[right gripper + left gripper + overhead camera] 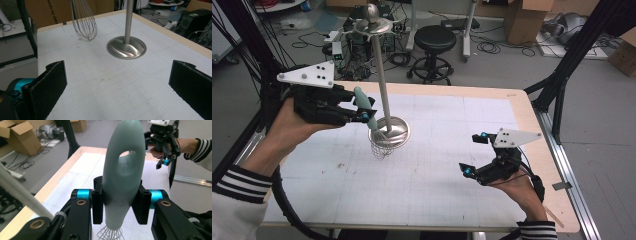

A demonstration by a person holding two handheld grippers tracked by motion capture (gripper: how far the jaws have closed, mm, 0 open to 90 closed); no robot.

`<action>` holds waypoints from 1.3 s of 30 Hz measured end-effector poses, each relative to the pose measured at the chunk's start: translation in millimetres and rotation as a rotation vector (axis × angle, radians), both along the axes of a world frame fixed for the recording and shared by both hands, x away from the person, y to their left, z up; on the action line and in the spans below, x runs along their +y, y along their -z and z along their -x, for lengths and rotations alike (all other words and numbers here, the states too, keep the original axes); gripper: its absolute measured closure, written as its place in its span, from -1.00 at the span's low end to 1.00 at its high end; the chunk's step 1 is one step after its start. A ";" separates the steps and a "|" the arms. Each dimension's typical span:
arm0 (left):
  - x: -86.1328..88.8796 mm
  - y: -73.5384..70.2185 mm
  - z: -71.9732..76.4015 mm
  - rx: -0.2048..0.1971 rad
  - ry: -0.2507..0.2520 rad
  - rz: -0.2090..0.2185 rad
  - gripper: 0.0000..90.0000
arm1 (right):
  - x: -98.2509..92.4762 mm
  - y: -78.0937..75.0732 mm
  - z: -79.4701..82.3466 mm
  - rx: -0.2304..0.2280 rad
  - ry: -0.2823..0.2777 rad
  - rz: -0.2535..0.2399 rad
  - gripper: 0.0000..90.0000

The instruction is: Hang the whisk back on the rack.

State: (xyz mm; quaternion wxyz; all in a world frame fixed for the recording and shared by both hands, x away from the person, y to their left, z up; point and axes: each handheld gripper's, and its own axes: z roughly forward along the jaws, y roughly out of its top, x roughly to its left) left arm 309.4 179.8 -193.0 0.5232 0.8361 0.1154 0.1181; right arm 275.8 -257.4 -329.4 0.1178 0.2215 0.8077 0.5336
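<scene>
A person sits at a white gridded table [422, 185] with a pale wooden edge, holding a two-jaw gripper in each hand. Both sleeves are black-and-white striped.

The left gripper [362, 114] is raised above the table at about 10 o'clock from the table's centre. Its jaws are clamped on the pale green handle [124, 172] of a wire whisk [381, 145]. In the left gripper view the handle stands upright between the two black jaws, pinched on both sides, with an oval hole through its upper part. The whisk's wire loops hang down below the jaws, their tips close to the table surface; whether they touch it cannot be told.

Just beside the whisk, at roughly 12 o'clock from the table's centre, stands a metal stand [389, 131]: a round shiny base with a thin upright pole that rises to a small dish and a ball at the top. In the right gripper view the whisk wires [83, 22] hang at about 10 o'clock from the base [126, 47], near it but apart.

The right gripper [474, 154] is at about 4 o'clock, held just above the table. Its jaws are spread wide with nothing between them, pointing towards the stand.

Beyond the table are a black stool [434, 40], cardboard boxes [524, 20] and cables on a grey floor.
</scene>
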 end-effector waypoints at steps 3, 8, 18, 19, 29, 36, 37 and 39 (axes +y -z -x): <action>5.2 -0.6 -0.9 0.005 -0.010 0.001 0.48 | -4.7 4.2 1.2 -0.003 0.026 -0.002 -0.99; 14.2 -1.7 -2.9 0.006 -0.032 -0.006 0.48 | -10.5 10.1 2.1 0.002 0.048 -0.018 -0.99; 33.8 -5.8 -12.9 0.025 -0.084 -0.013 0.47 | -21.4 19.2 8.2 0.002 0.077 -0.026 -0.99; 35.5 -6.5 -14.6 0.029 -0.090 -0.010 0.48 | -22.7 20.5 9.7 0.001 0.081 -0.030 -0.99; 49.2 -15.0 -36.5 0.048 -0.142 -0.044 0.47 | -32.6 26.6 22.3 -0.013 0.098 -0.051 -0.99; 57.7 -16.7 -48.6 0.066 -0.181 -0.037 0.47 | -34.6 27.1 23.3 -0.012 0.102 -0.058 -0.99; 58.1 -16.6 -50.3 0.068 -0.184 -0.037 0.48 | -34.8 27.8 23.2 -0.011 0.102 -0.058 -0.99; 58.3 -16.7 -53.9 0.073 -0.189 -0.040 0.48 | -34.8 28.5 23.1 -0.009 0.102 -0.056 -0.99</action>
